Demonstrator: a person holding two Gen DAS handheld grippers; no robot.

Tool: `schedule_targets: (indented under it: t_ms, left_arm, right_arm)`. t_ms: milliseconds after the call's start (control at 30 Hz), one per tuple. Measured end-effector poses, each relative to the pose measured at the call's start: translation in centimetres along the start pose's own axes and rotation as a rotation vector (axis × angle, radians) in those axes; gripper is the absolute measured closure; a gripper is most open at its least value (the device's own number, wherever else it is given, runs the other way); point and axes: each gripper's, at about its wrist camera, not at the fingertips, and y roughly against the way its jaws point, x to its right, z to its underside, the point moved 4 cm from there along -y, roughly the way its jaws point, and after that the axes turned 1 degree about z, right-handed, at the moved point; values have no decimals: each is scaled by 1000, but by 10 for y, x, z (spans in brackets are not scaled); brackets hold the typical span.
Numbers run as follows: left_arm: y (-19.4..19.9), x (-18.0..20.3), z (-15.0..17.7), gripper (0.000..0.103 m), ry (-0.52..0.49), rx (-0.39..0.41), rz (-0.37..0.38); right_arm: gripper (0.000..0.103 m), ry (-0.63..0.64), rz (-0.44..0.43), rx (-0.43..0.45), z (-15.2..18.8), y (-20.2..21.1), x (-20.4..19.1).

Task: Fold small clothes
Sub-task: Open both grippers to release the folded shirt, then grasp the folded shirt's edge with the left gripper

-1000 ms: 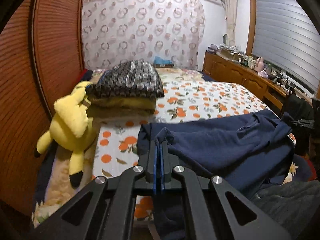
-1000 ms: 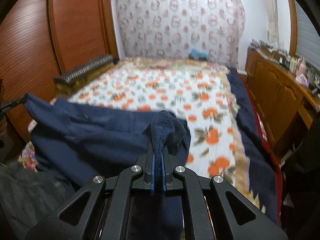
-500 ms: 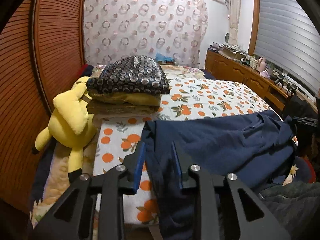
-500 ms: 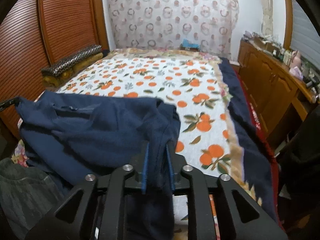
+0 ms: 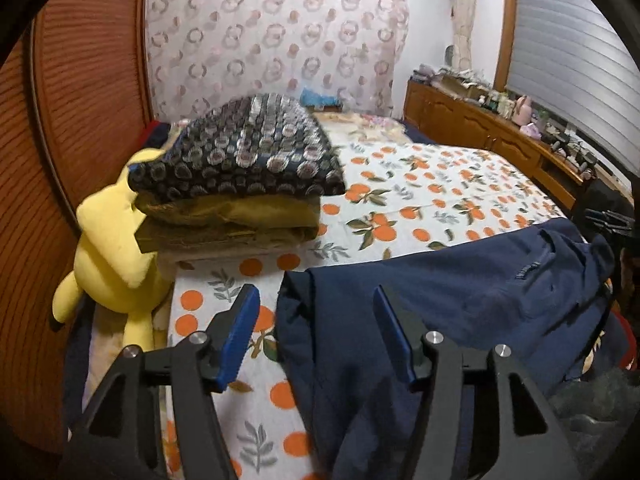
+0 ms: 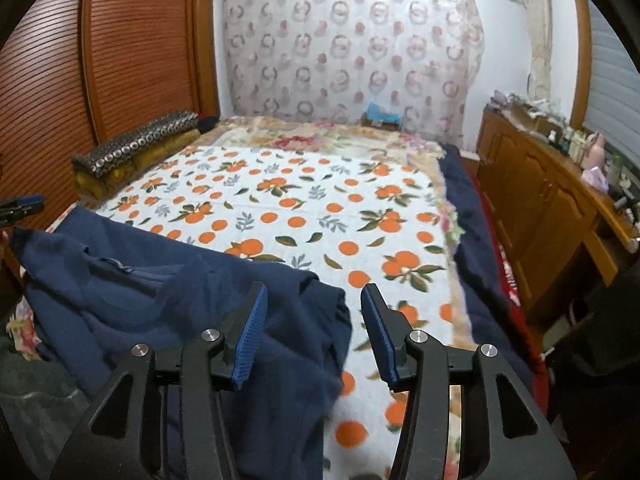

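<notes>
Ribbed wooden wardrobe (image 6: 132,48) left; ring-patterned curtain (image 6: 352,48) behind; cluttered wooden dresser (image 6: 548,184) (right).

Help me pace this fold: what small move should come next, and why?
Probably draw both grippers back and regrip for the next fold. The left hand-held gripper and right hand-held gripper have just been opening; their pads touch nothing, and the navy garment lies spread, still wrinkled, on the orange-print bedspread.
</notes>
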Motion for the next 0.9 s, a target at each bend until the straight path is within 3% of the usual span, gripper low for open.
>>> schedule_targets:
  t_ms: [233, 633, 867, 900]
  left_arm:
    - [-40, -21, 3, 45, 78, -122, 2]
    - [-54, -12, 6, 45, 44, -167, 18]
    - [-58, -11, 7, 45, 43, -185, 71]
    - [-58, -10, 7, 48, 39, -186, 74]
  right_arm:
    - [47, -20, -26, -99, 5, -40, 6]
    - [44, -42, -56, -180, 14, -61, 10]
    - [38, -19, -50, -196, 14, -62, 5]
    - [38, -15, -47, -198, 14, -63, 4]
